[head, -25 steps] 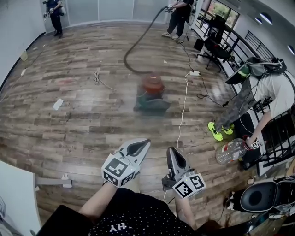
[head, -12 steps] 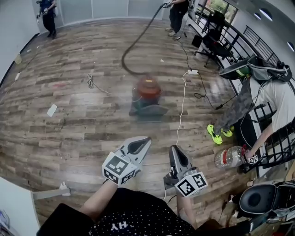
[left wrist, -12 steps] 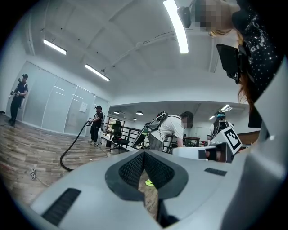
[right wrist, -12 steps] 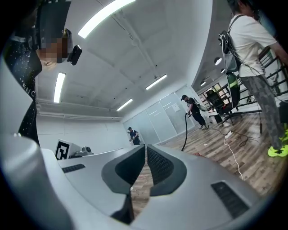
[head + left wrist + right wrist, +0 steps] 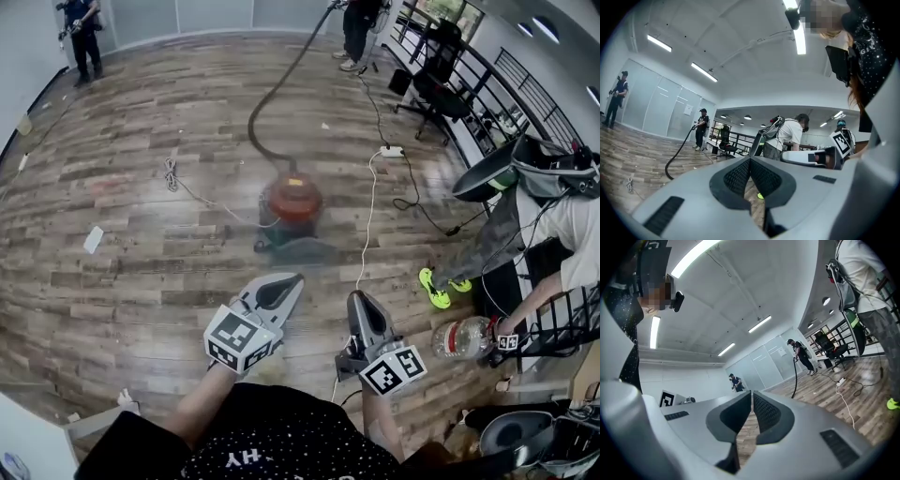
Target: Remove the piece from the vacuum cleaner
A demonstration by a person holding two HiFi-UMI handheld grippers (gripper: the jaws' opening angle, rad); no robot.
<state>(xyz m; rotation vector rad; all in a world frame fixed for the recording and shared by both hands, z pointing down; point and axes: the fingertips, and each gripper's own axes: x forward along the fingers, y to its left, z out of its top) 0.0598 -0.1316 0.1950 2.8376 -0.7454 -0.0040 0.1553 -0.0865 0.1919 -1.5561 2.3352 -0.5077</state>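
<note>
A red and green canister vacuum cleaner (image 5: 292, 208) stands on the wooden floor ahead of me. Its black hose (image 5: 277, 89) curves away to a person at the far end of the room, and that hose (image 5: 677, 152) also shows in the left gripper view. My left gripper (image 5: 289, 281) is held low in front of me, shut and empty, well short of the vacuum. My right gripper (image 5: 356, 302) is beside it, also shut with nothing between its jaws. Both point up and forward.
A white power cable (image 5: 367, 225) runs from a socket strip (image 5: 391, 150) past the vacuum toward me. A person (image 5: 548, 225) bends at the right by a plastic bottle (image 5: 462, 337). Office chairs (image 5: 441, 56) stand far right. Paper scraps (image 5: 93, 239) lie at the left.
The view has shifted forward: the vacuum cleaner now sits closer to my grippers and lower in the picture. Both grippers stay shut and keep their places in front of me.
</note>
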